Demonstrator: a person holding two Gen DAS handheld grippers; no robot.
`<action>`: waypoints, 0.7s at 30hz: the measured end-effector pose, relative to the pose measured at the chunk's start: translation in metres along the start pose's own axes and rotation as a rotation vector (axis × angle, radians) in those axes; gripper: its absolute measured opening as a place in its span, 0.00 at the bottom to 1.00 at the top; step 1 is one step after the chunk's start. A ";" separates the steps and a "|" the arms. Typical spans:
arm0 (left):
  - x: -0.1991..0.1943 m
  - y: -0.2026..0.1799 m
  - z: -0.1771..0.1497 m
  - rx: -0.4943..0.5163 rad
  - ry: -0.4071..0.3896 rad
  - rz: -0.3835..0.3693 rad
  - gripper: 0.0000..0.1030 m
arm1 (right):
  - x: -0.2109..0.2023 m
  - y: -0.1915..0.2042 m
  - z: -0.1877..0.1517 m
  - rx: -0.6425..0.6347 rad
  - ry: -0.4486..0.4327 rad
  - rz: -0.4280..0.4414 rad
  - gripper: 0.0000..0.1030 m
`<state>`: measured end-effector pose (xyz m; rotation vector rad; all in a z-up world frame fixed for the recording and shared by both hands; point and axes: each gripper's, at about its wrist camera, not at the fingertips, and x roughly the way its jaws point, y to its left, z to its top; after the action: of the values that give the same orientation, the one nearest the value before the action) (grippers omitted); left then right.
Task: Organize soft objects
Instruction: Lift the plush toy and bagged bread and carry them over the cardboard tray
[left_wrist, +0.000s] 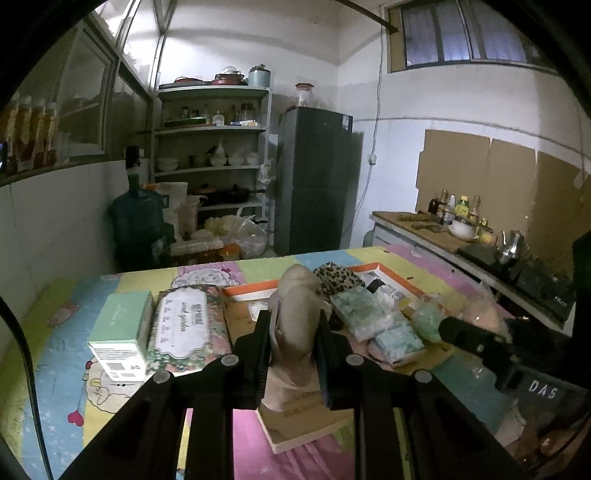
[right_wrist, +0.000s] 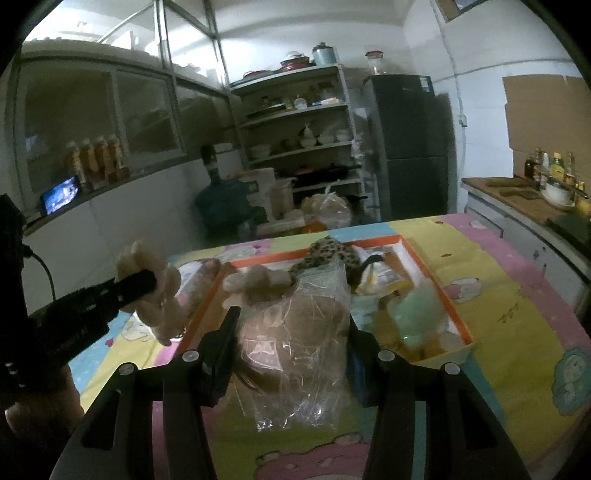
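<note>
My left gripper (left_wrist: 293, 325) is shut on a beige plush toy (left_wrist: 295, 310) and holds it above the table; it also shows in the right wrist view (right_wrist: 155, 295) at the left. My right gripper (right_wrist: 291, 328) is shut on a clear plastic bag with a brown soft object (right_wrist: 295, 343) inside, held over the near end of the orange-rimmed tray (right_wrist: 458, 325). The tray holds a leopard-print cloth (right_wrist: 328, 254), a mint fluffy item (right_wrist: 417, 306) and several packets. In the left wrist view the tray (left_wrist: 251, 290) lies behind the plush.
A mint box (left_wrist: 122, 332) and a floral tin (left_wrist: 186, 328) lie on the patterned tablecloth (left_wrist: 55, 350) left of the tray. A flat cardboard box (left_wrist: 306, 421) sits under my left gripper. Shelves (left_wrist: 212, 147), a dark fridge (left_wrist: 317, 177) and a counter (left_wrist: 461, 240) stand behind.
</note>
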<state>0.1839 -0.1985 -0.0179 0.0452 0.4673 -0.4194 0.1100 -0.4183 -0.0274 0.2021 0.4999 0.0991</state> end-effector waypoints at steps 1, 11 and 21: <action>0.003 -0.003 0.000 0.003 0.004 0.005 0.22 | 0.001 -0.002 0.000 0.003 0.000 0.000 0.50; 0.032 -0.029 -0.004 0.046 0.044 0.080 0.22 | 0.015 -0.027 0.011 0.016 0.006 0.005 0.50; 0.055 -0.040 -0.008 0.054 0.095 0.080 0.22 | 0.038 -0.043 0.016 0.019 0.034 0.020 0.50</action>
<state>0.2090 -0.2550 -0.0481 0.1360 0.5460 -0.3522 0.1528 -0.4572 -0.0401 0.2245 0.5328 0.1179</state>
